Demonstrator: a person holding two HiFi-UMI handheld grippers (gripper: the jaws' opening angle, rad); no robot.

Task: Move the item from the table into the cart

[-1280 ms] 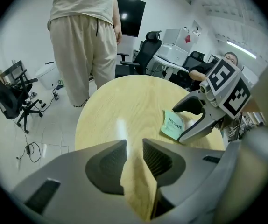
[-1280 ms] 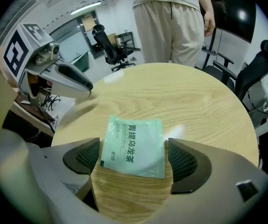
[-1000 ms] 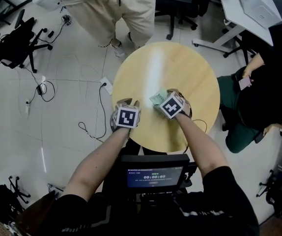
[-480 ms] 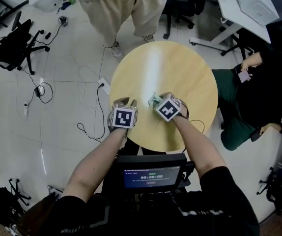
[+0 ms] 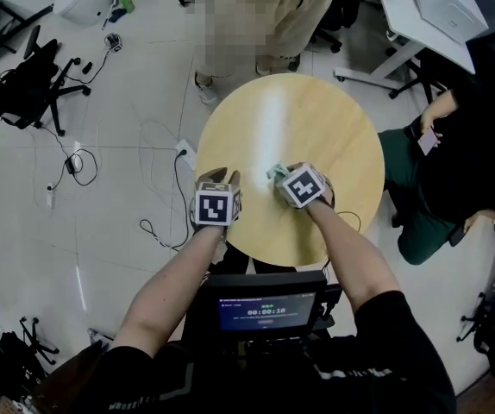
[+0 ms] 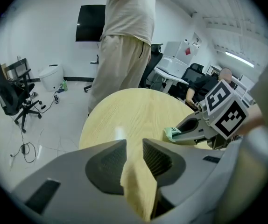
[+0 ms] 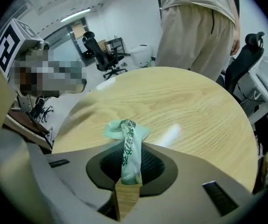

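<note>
Green pkt [image 7: 124, 127] half-hidden, R hand-held gripper [image 7: 128, 148] clamped

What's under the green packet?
Bare wooden table. The jaws of the right gripper, just closed on the green packet, cover its lower end; whether it touches the table is hidden.

The right hand-held gripper [image 7: 130, 168], its jaws having just closed in, pinches a crumpled pale green packet [image 7: 124, 135] before the round wooden tabletop [image 7: 190, 101].

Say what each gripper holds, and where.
The right gripper, jaws just closed, pinches the green packet by its near end; the crumpled far end sticks out. The left gripper holds nothing, jaws apart.
</note>
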